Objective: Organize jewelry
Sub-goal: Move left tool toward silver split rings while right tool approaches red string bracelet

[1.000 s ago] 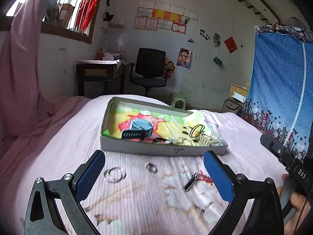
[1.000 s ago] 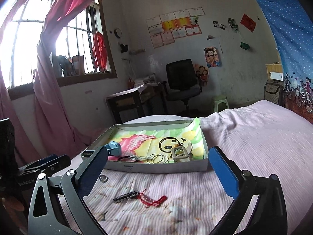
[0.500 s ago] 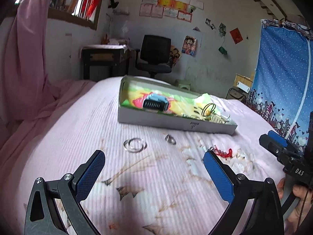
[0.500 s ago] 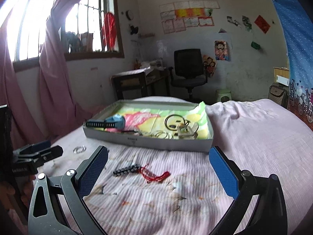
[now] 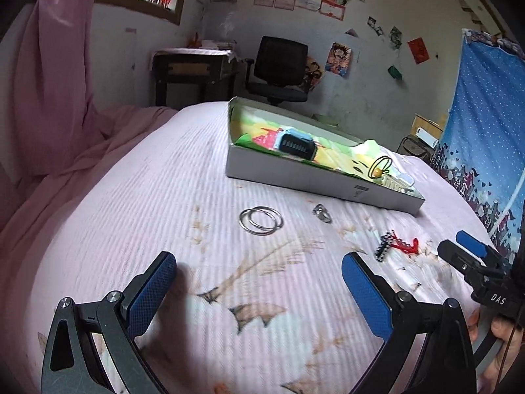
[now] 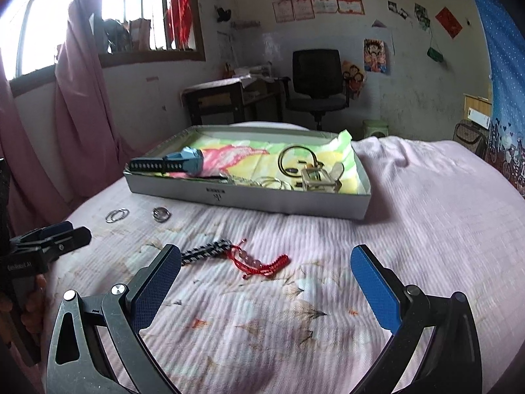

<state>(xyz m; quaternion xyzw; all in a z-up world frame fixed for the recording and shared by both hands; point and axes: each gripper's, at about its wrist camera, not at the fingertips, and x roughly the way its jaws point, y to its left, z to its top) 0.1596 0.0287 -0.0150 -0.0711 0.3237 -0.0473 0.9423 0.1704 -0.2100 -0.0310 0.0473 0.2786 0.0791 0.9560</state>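
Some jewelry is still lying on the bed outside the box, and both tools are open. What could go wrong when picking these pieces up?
1. The two silver bangles overlap flat on the soft sheet; the left tool may grab fabric or only one.
2. The red string bracelet touches the black beaded bracelet; the right tool could drag both.
3. The small ring may slip from the wide pads.

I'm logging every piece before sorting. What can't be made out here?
- Tangle by the box's near wall, right wrist view: the wall hides its lower part; count unclear.
- Small ring on the bed, left wrist view: too small and blurred for detail.
- Black strap, right wrist view: one end is hidden behind a finger.
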